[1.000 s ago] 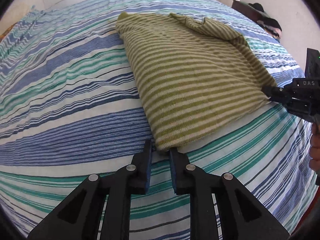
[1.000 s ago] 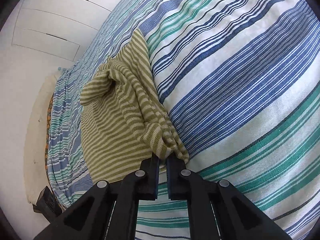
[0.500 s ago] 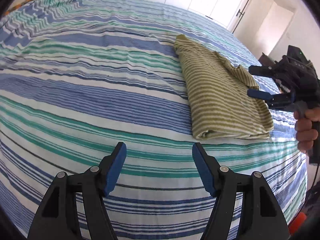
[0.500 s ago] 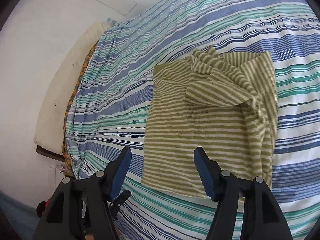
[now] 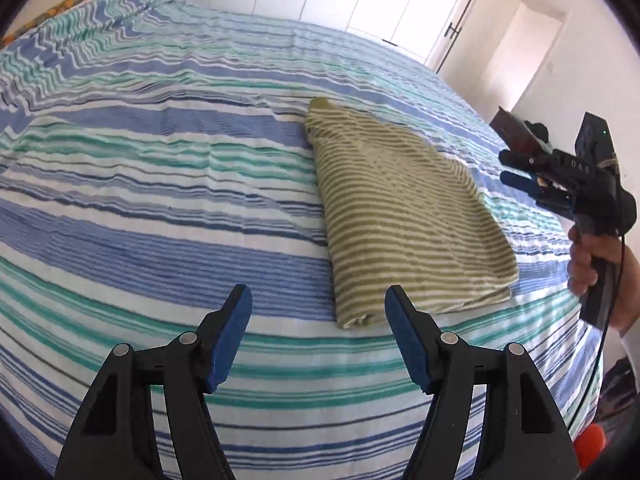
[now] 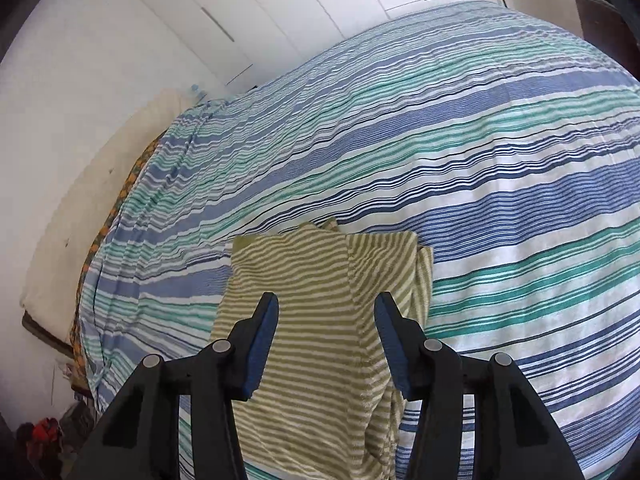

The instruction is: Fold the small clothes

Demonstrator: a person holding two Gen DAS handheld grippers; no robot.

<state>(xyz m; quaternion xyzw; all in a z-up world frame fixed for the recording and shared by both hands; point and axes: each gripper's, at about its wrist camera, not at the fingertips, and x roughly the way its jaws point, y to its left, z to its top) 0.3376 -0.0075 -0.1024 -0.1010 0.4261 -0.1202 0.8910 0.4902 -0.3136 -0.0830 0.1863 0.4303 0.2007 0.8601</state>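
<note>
Left wrist view: your left gripper (image 5: 318, 336) let go, jaws spread, empty.
Right gripper (image 6: 326, 340): jaws parted, narrowing, nothing pinched.
Olive-striped knit garment (image 5: 404, 216): you left it folded on the striped bedspread (image 5: 160, 184).

Folded striped top (image 5: 404, 216) on striped bed (image 5: 160, 184)

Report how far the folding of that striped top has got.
Done: the top lies folded into a compact block on the bed. In hand: nothing. The left gripper and right gripper are both open and off the cloth; the right's jaws have just been closing slightly, with nothing gripped. Left: one layer juts out unevenly along one side and may need tidying.
</note>
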